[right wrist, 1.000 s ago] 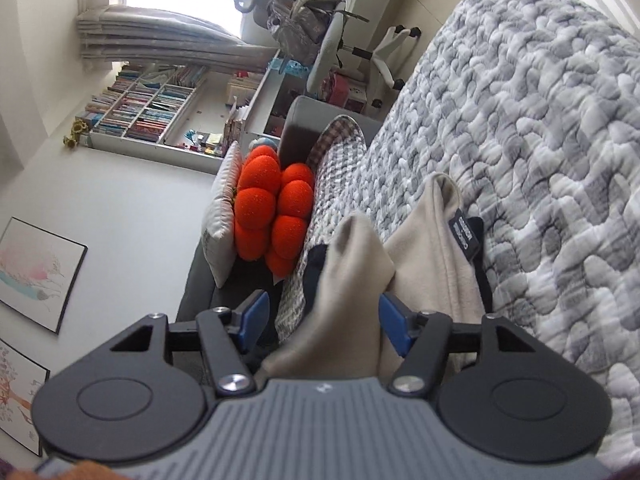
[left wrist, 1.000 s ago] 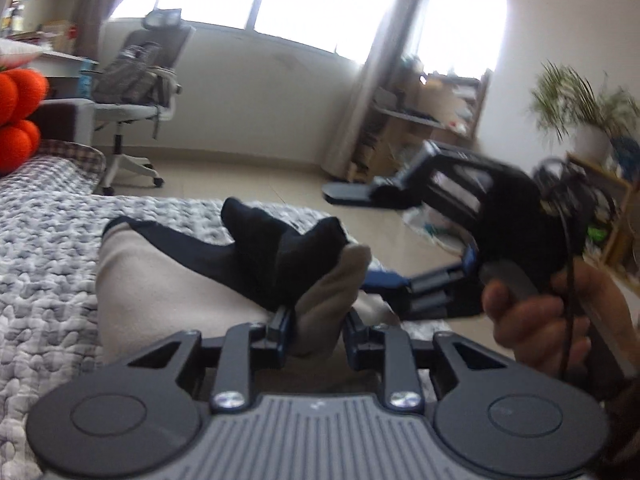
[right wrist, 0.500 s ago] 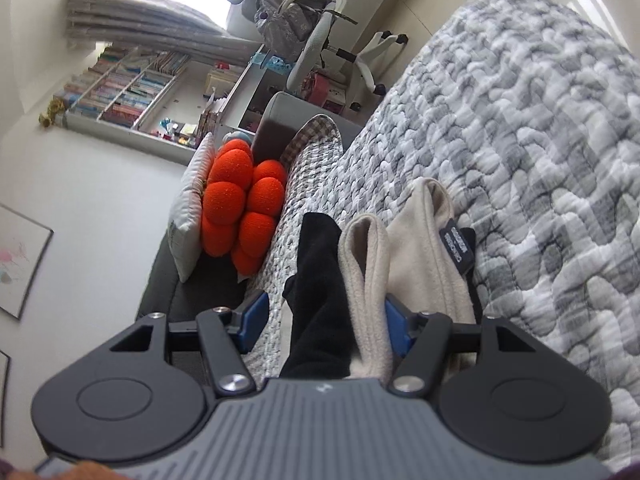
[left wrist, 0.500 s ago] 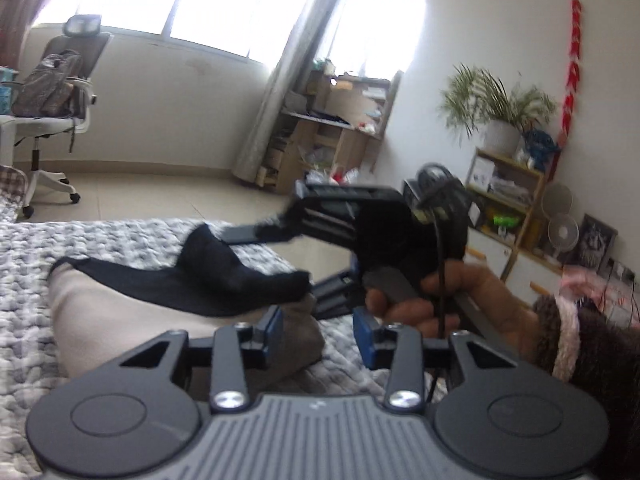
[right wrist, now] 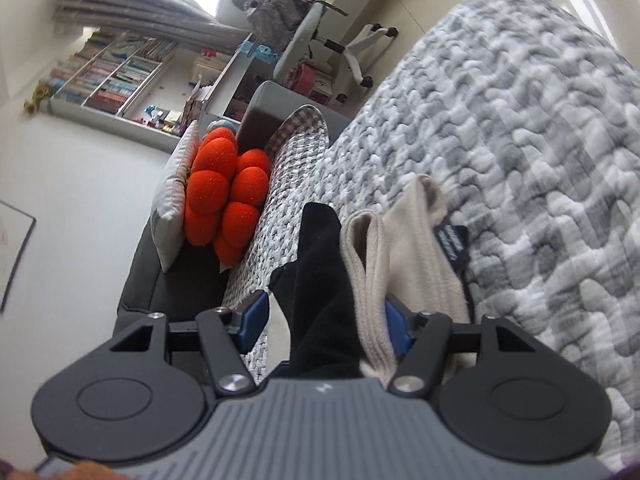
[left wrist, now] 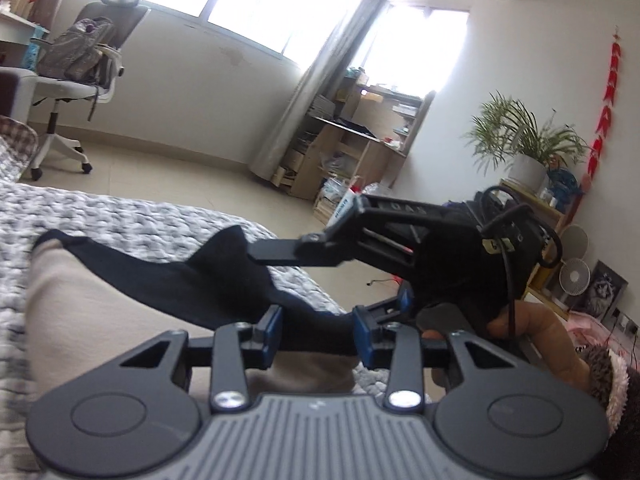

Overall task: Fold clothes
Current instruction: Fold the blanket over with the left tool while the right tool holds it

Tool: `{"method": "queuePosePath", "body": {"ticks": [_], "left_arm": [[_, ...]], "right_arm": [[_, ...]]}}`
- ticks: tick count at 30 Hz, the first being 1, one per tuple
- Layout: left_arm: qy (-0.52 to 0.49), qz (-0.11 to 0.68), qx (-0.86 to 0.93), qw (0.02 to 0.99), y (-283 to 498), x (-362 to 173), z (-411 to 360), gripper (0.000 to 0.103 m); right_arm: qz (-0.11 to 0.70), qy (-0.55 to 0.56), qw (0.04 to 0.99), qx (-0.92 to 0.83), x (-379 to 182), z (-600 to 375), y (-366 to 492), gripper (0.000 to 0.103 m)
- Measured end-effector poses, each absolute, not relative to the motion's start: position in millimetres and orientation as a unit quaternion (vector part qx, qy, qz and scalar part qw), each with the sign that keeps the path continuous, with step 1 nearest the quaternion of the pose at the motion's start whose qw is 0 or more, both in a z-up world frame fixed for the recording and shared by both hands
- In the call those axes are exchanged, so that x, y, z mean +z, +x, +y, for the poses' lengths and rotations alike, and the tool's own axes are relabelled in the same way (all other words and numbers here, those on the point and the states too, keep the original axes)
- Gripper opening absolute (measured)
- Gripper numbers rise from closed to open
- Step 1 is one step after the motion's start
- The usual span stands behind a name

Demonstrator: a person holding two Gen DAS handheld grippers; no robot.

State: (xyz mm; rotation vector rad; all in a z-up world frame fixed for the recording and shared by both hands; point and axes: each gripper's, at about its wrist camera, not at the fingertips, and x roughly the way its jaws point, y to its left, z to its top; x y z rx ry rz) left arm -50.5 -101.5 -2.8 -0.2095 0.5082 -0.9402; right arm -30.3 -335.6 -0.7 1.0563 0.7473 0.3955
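Since a second ago the left gripper (left wrist: pixel 314 334) has let the garment (left wrist: pixel 120 308) go slack between its spread jaws (the right gripper (right wrist: pixel 320 320), beside it, loosely straddles the hem), so the fold may flop open.

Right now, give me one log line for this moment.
left tool: black fabric between jaws | right tool: around beige-and-black fleece garment | grey quilted bedspread underneath

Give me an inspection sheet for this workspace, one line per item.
Surface: grey-white quilted bedspread.
Job's things: beige and black garment bunched on the bedspread.
Clutter: orange cushion, white pillow.
Grippers: left gripper jaws apart, garment between them; right gripper jaws apart around the garment, grip unclear.
Cables: black cable on the right gripper.
Surroundings: office chair, potted plant, wooden shelves.
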Motion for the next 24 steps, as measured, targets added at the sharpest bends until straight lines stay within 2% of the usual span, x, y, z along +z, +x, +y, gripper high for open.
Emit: {"method": "queuePosePath", "body": {"ticks": [4, 8, 11, 17, 24], "left_arm": [[-0.083, 0.247, -0.457, 0.850, -53.1, -8.3, -113.5, 0.041], [-0.068, 0.246, -0.468, 0.846, -56.7, -5.3, -107.5, 0.043], [-0.088, 0.239, -0.484, 0.837, -58.8, 3.5, -84.2, 0.042], [-0.112, 0.212, -0.426, 0.872, -53.8, 13.5, -36.4, 0.040], [-0.136, 0.235, -0.364, 0.891, -36.1, 1.0, -21.6, 0.034]], "right_arm": [[0.350, 0.491, 0.778, 0.173, -5.5, -340.3, -32.3, 0.063], [0.357, 0.457, 0.799, 0.157, -3.7, -333.4, -32.0, 0.037], [0.335, 0.447, 0.814, 0.162, 4.8, -330.6, -37.4, 0.028], [0.276, 0.437, 0.838, 0.176, 25.5, -333.6, -50.7, 0.026], [0.289, 0.448, 0.831, 0.159, 12.2, -342.5, -49.6, 0.026]]}}
